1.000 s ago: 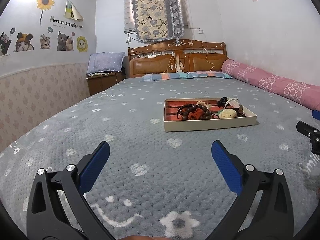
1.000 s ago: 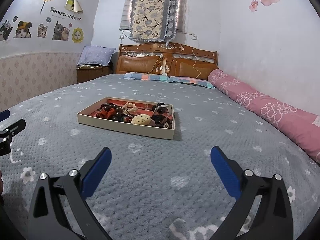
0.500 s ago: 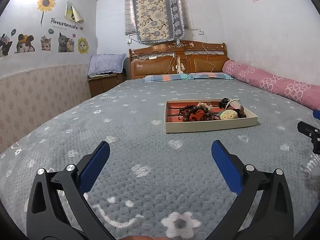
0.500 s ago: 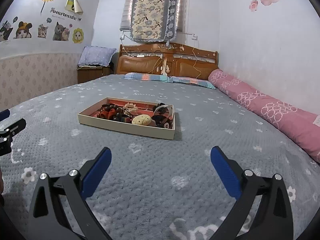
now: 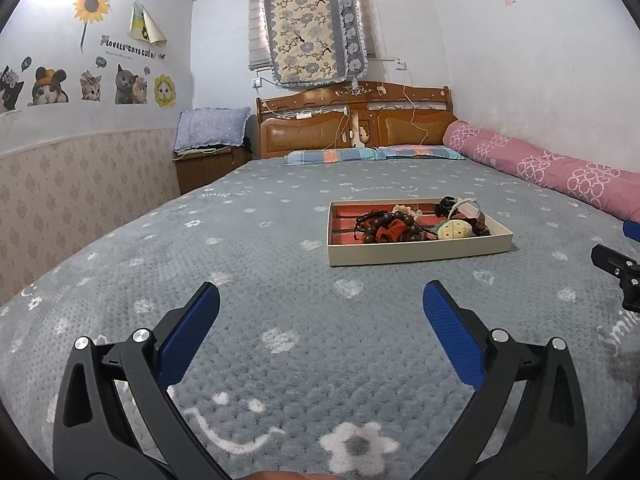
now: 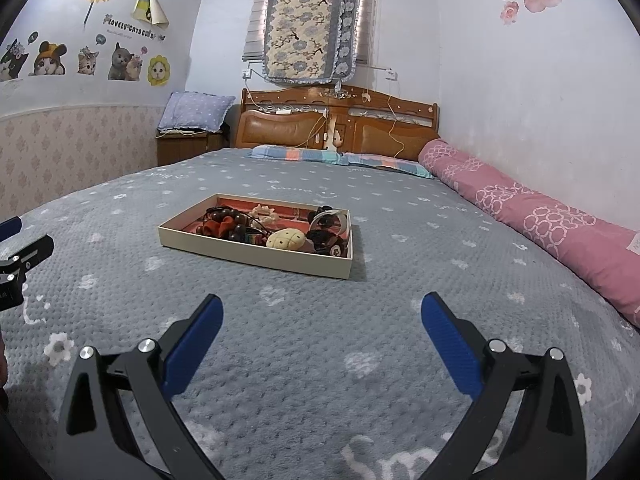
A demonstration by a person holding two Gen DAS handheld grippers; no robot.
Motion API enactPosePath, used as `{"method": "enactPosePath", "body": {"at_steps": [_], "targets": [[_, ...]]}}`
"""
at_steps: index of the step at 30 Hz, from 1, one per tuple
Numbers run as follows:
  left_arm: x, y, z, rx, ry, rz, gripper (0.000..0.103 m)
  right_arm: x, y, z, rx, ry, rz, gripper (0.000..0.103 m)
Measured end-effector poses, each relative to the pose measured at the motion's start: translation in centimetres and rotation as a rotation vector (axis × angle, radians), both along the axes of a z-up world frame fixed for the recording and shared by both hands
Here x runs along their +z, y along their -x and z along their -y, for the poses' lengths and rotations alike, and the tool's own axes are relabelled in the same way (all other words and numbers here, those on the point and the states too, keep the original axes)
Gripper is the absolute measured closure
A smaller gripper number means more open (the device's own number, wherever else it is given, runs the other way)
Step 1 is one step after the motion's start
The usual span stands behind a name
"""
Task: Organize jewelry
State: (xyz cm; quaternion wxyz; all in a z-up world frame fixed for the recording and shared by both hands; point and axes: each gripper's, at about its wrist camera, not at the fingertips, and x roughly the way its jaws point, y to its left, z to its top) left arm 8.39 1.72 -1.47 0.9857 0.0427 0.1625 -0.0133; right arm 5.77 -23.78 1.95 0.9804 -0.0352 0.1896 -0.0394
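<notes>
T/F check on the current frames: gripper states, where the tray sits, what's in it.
1. Both hand-held grippers are open and empty. True: the left hand-held gripper and right hand-held gripper have their jaws spread wide over the blanket with nothing between them.
2. The tray sits on the nightstand. False: it lies on the blanket on the bed.
3. The tray is empty. False: it holds a bead bracelet, a pineapple plush and other small pieces.
4. A pink bolster lies along the wall side of the bed. True.
5. The right hand-held gripper touches the tray. False: it is well short of it.
</notes>
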Motion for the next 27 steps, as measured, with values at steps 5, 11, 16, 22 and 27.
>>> {"method": "enactPosePath", "body": {"at_steps": [5, 11, 16, 22, 27], "targets": [[0.26, 0.13, -0.03, 0.001, -0.001, 0.007, 0.005, 0.01, 0.07, 0.04, 0.001, 0.001, 0.002, 0.006], [0.16, -0.05, -0.03, 0.0, -0.002, 0.001, 0.005, -0.11, 0.19, -0.11, 0.005, 0.004, 0.001, 0.006], [0.13, -0.06, 0.03, 0.0, -0.001, 0.006, 0.005, -0.15, 0.27, -0.18, 0.005, 0.004, 0.001, 0.006], [0.08, -0.04, 0.04, -0.002, -0.001, 0.003, 0.005, -0.11, 0.25, -0.17, 0.004, 0.005, 0.003, 0.006], [0.07, -0.08, 0.09, -0.004, 0.0, 0.0, 0.005, -0.07, 0.26, 0.0, 0.004, -0.002, 0.006, 0.006]]}}
